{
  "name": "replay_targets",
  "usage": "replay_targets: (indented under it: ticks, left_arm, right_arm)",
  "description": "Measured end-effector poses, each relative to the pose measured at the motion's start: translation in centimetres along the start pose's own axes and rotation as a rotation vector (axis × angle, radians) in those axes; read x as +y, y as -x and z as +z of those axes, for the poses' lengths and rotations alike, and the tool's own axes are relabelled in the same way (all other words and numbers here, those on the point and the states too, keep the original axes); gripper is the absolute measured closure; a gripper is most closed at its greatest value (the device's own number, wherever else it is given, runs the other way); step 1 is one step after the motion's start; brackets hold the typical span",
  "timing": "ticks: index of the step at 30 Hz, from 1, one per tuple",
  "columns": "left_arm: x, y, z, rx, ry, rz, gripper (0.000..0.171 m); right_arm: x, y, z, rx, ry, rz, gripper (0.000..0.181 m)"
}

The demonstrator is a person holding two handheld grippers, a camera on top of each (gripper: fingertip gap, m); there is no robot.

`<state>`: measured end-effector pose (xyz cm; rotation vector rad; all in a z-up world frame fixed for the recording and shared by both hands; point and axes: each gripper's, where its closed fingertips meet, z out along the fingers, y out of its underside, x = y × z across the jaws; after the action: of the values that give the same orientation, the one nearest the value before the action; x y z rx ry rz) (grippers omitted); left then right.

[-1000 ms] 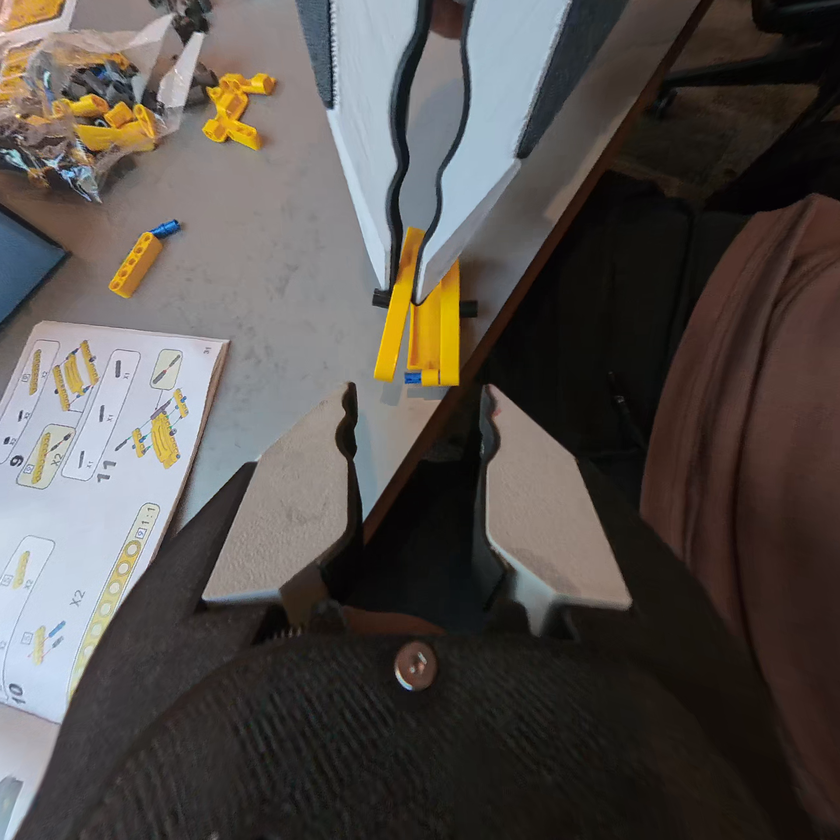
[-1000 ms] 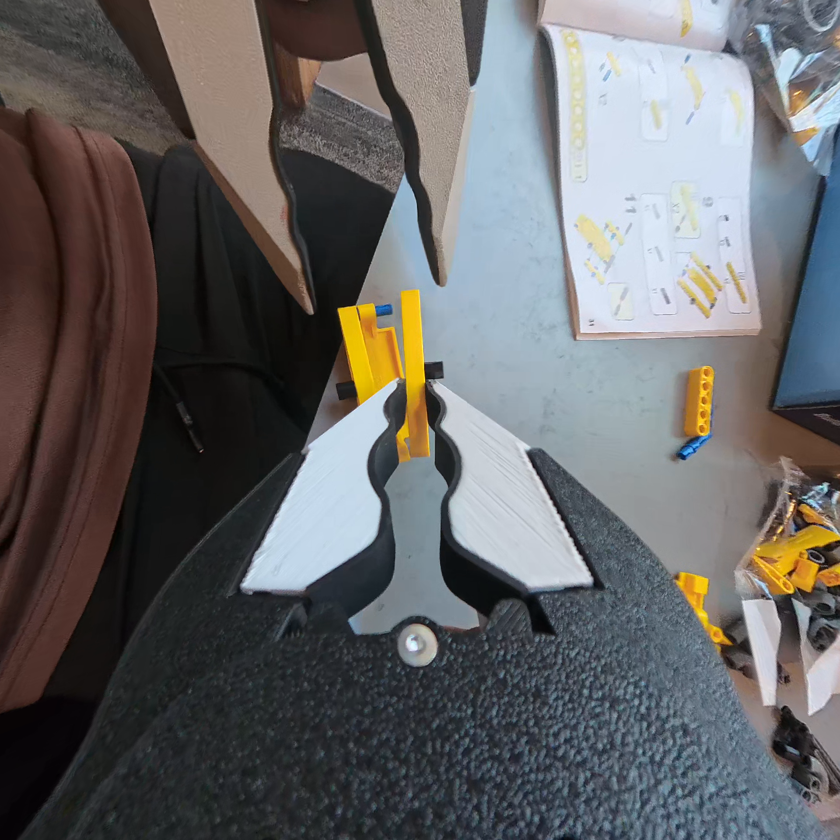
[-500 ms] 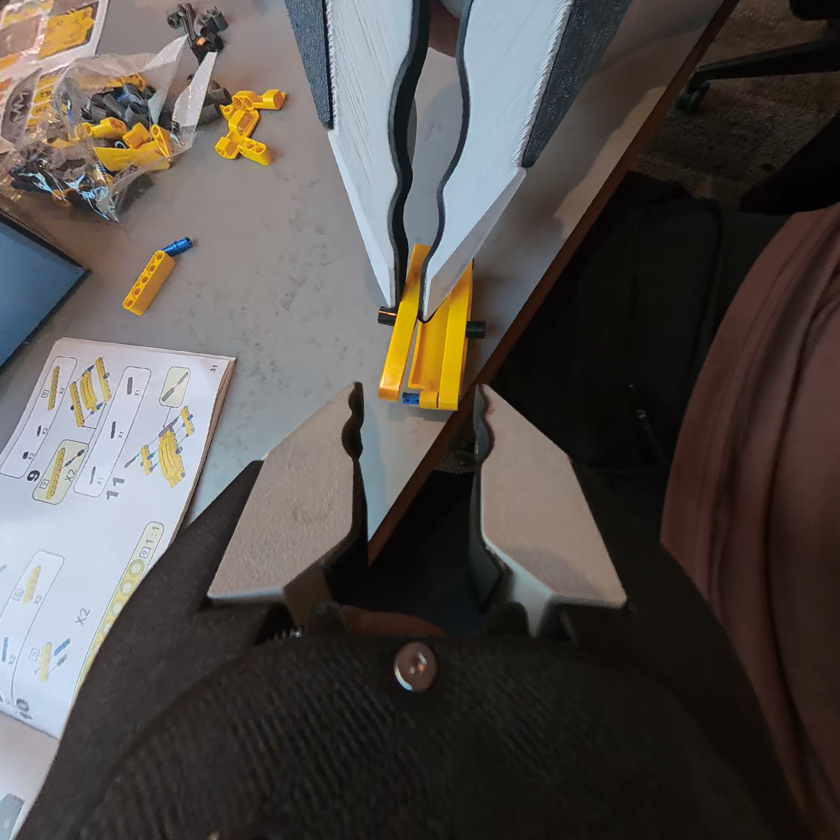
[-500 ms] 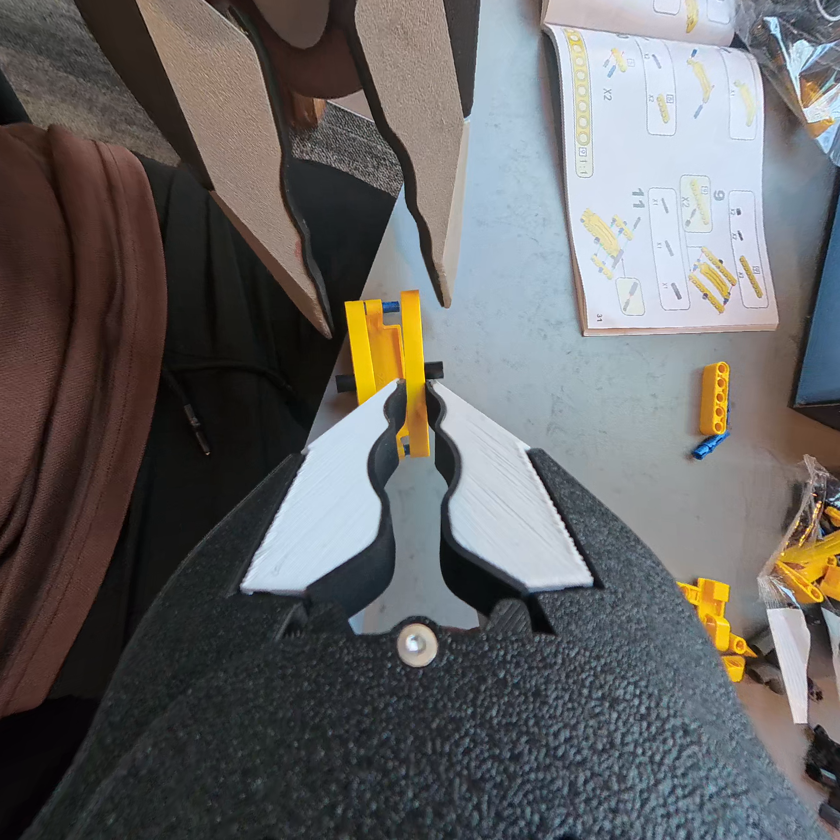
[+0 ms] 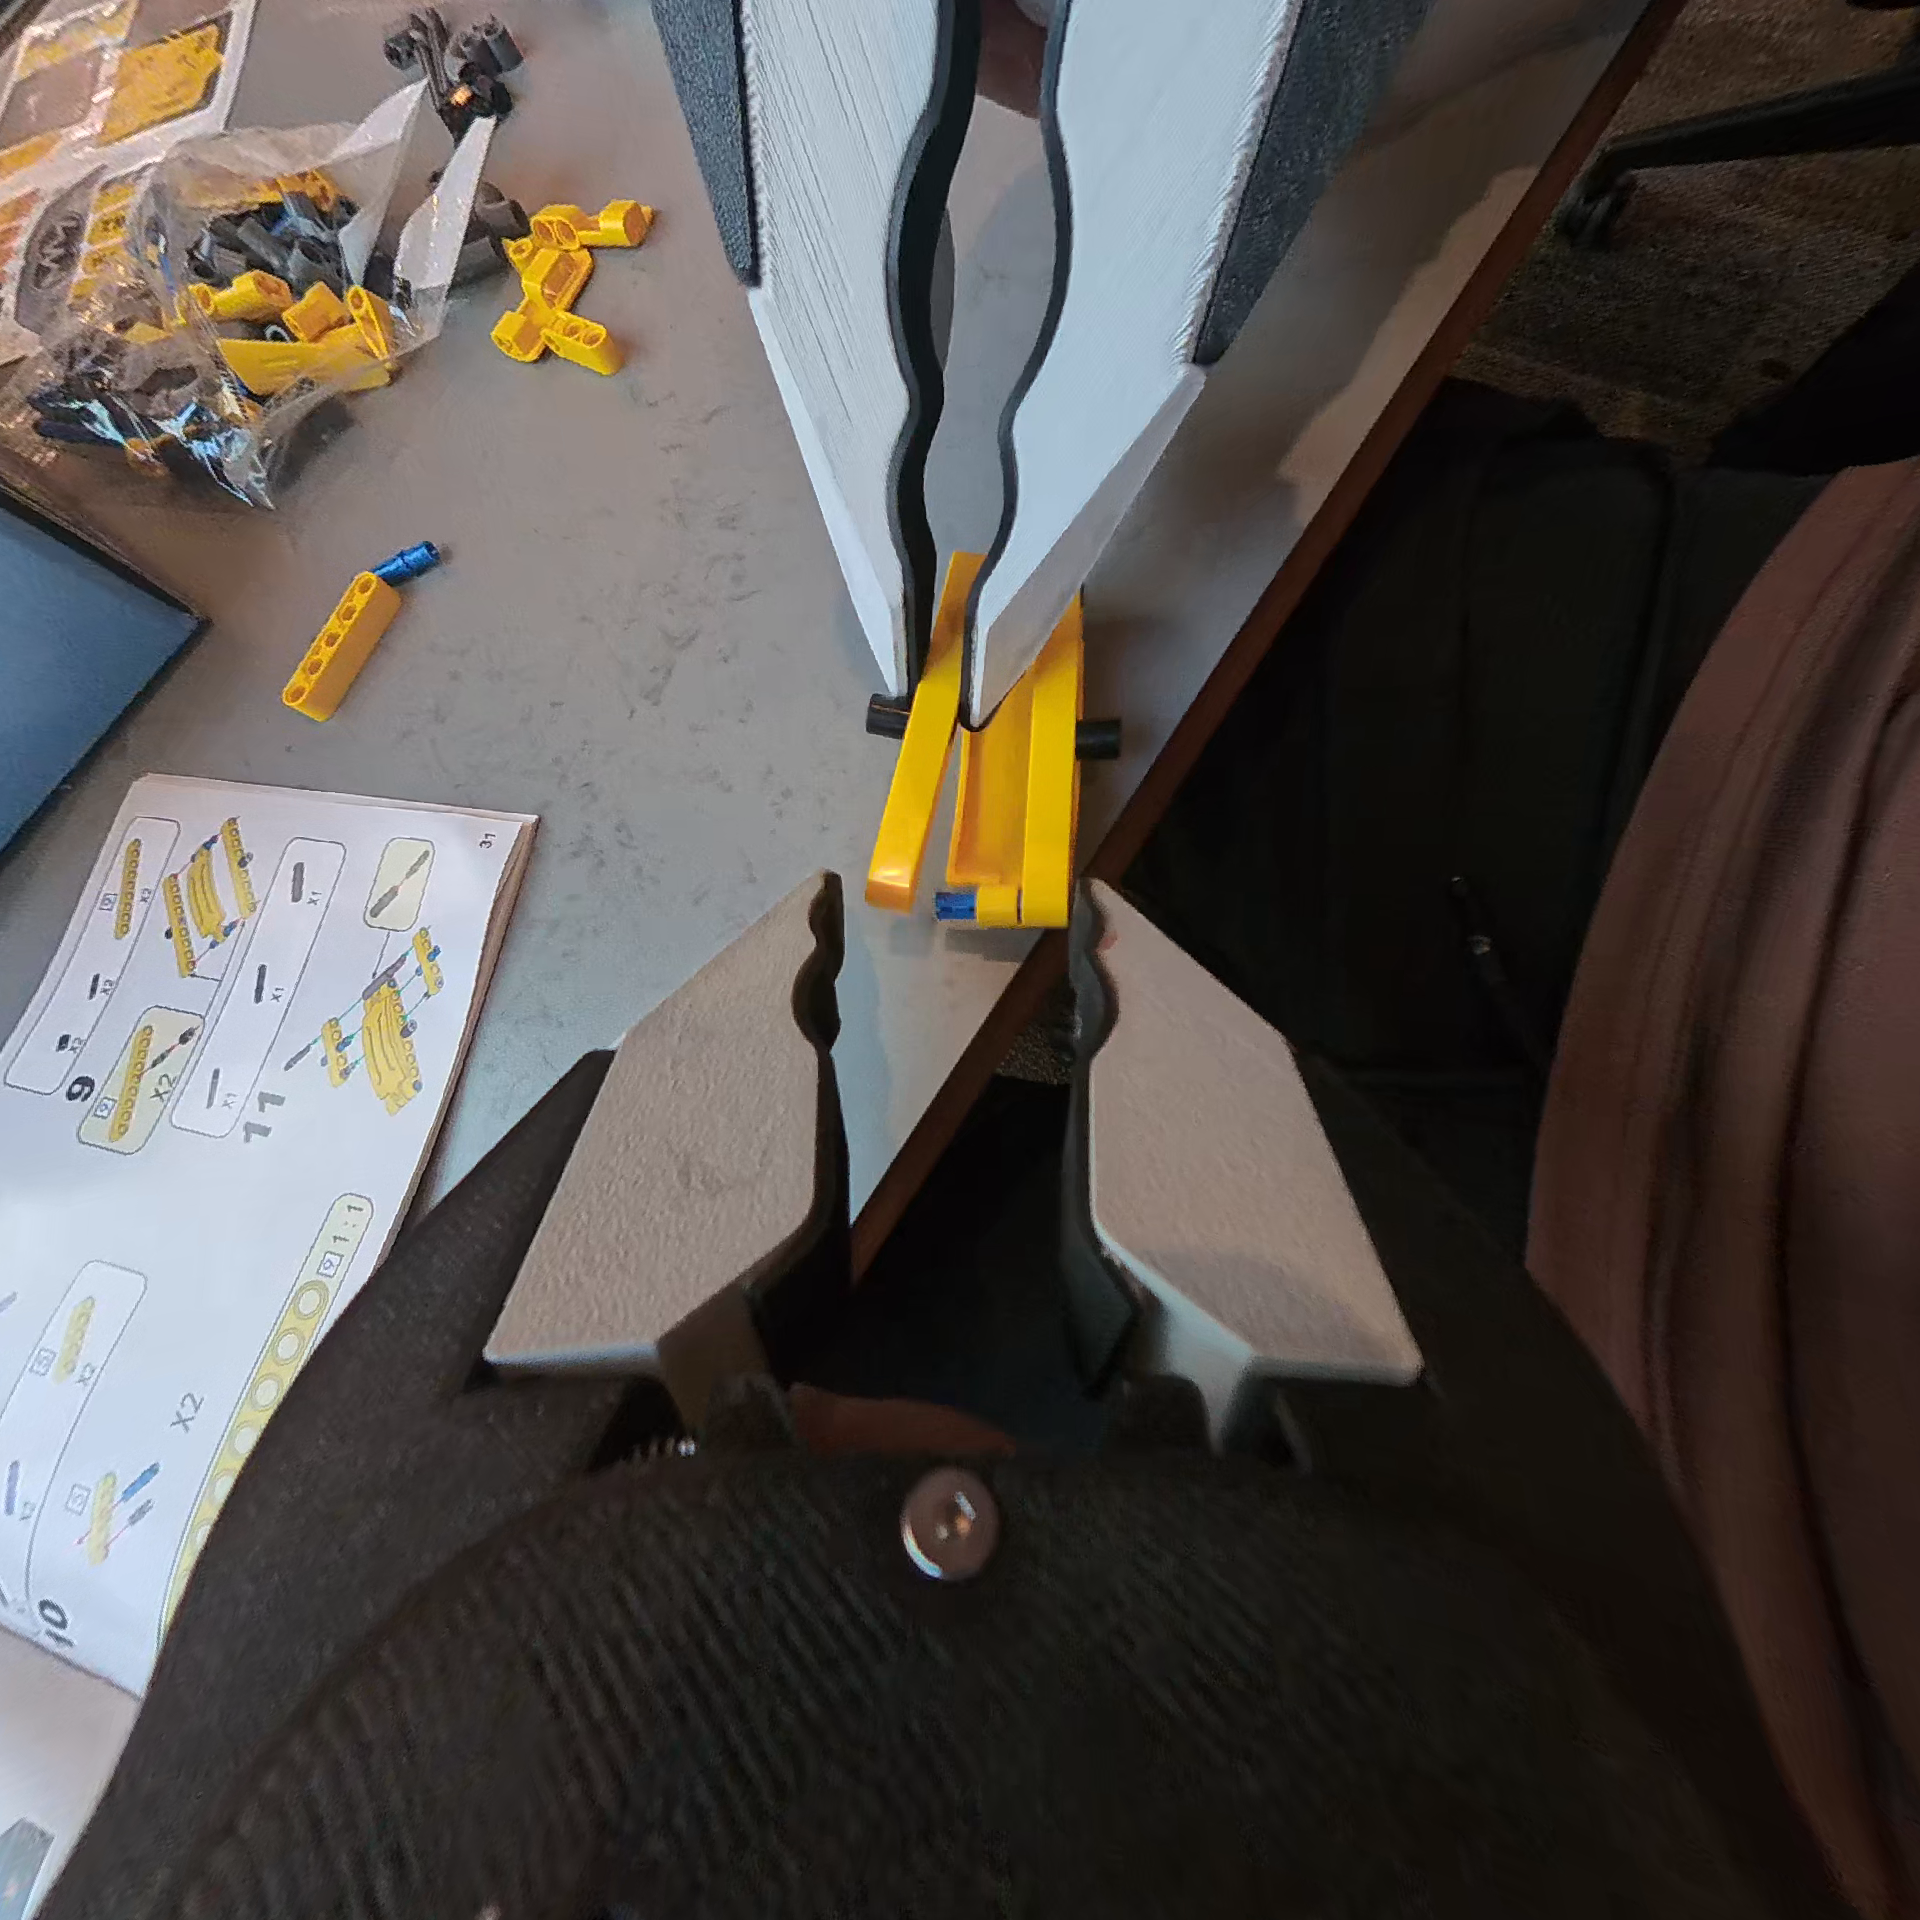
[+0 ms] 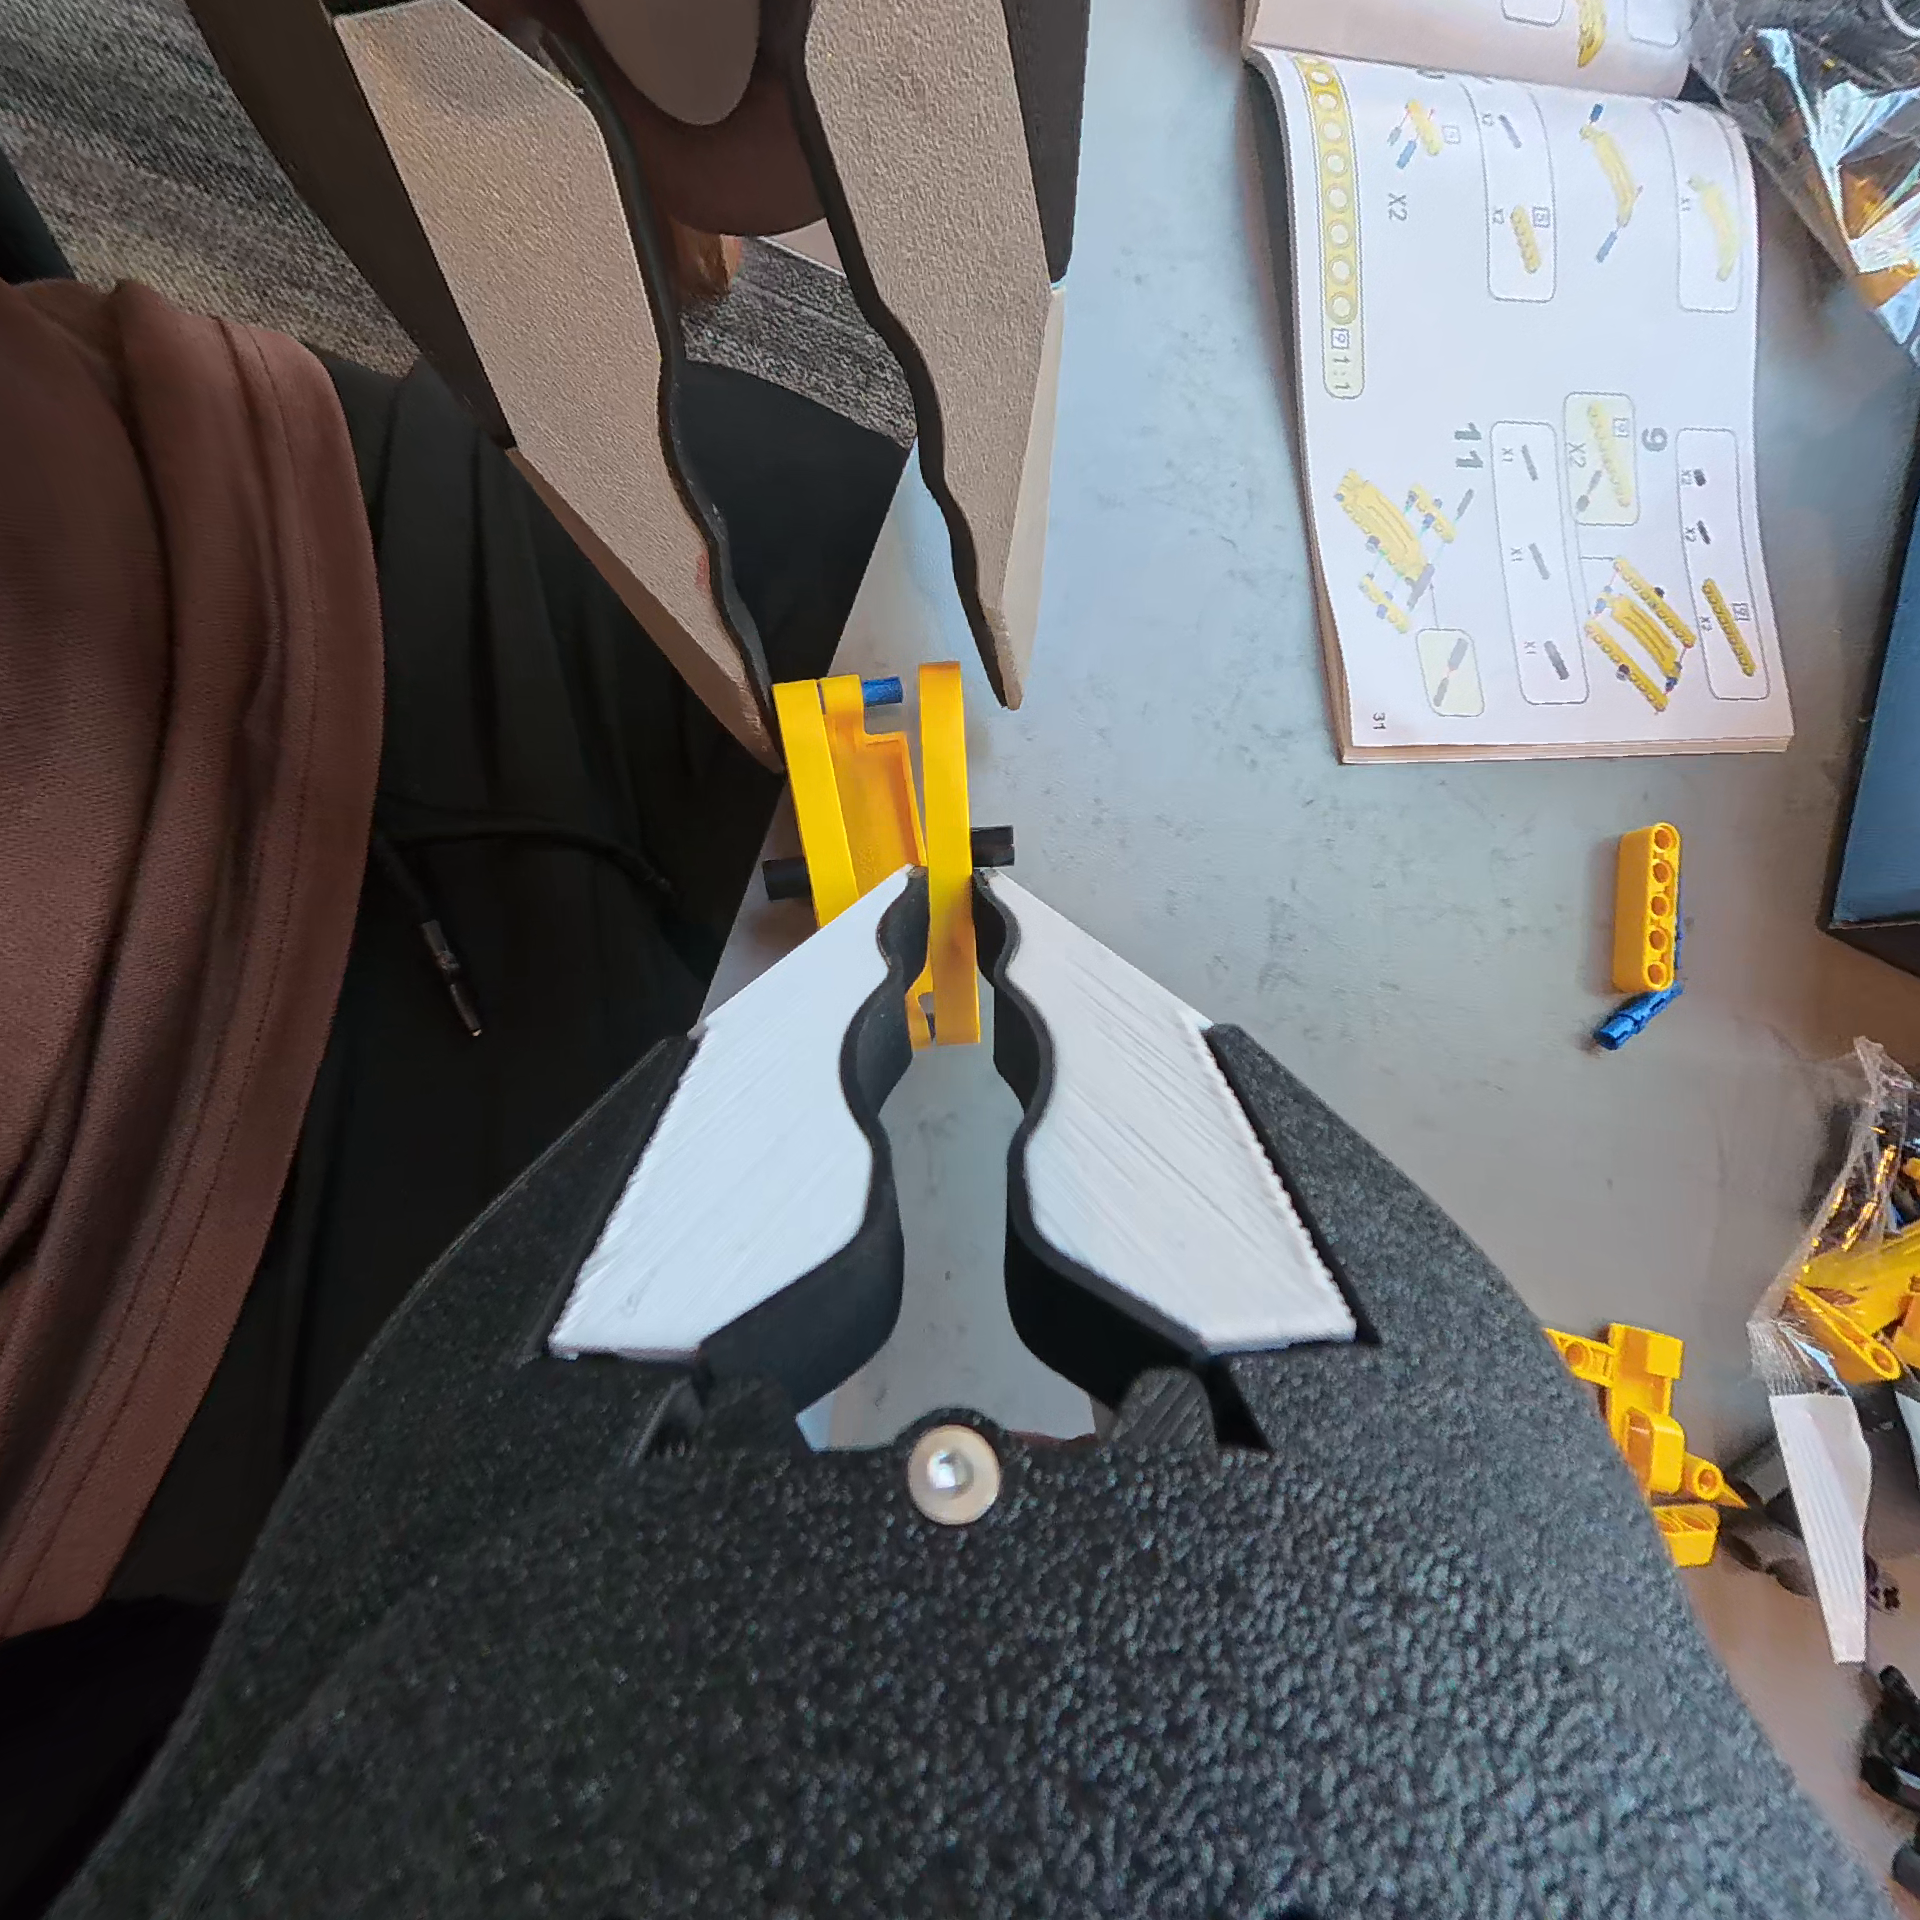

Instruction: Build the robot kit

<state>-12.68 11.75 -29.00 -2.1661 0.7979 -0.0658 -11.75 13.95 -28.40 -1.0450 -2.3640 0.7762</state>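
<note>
A yellow beam assembly (image 5: 1044,790) with black axle ends and a blue pin lies at the grey table's edge (image 5: 1174,800). My right gripper (image 6: 945,883) is shut on one long yellow beam of it (image 6: 940,769); it also shows from above in the left wrist view (image 5: 940,707). My left gripper (image 5: 956,904) is open and empty, its fingertips on either side of the assembly's near end. In the right wrist view the left gripper (image 6: 883,722) hangs open over the assembly's far end (image 6: 821,748).
An open instruction booklet (image 5: 239,1039) lies to the left. A short yellow beam with a blue pin (image 5: 343,644), loose yellow connectors (image 5: 561,291), a bag of parts (image 5: 208,312) and a dark box corner (image 5: 62,644) lie beyond. A person's brown garment (image 5: 1766,1143) lies past the edge. Left and right tips are no more than a few centimetres apart.
My left gripper has moved forward toward the yellow assembly, so its open tips now reach the near end. The right gripper stays shut on the beam.
</note>
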Motion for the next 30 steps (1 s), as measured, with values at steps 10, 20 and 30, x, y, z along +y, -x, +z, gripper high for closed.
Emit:
replay_targets:
  ticks: [10, 20, 30]
  left_arm:
    - [0.16, -0.10, 0.15, -0.004, 0.009, 0.011, 0.131]
    - [0.00, -0.11, 0.06, -0.001, -0.004, 0.017, 0.136]
    - [0.00, -0.27, 0.02, -0.001, -0.009, 0.043, 0.140]
  right_arm:
    - [0.02, 0.22, 0.02, -0.001, 0.004, -0.009, 0.173]
    - [0.08, 0.30, -0.01, -0.003, -0.001, -0.007, 0.173]
    - [0.15, 0.41, 0.01, -0.007, -0.004, -0.008, 0.173]
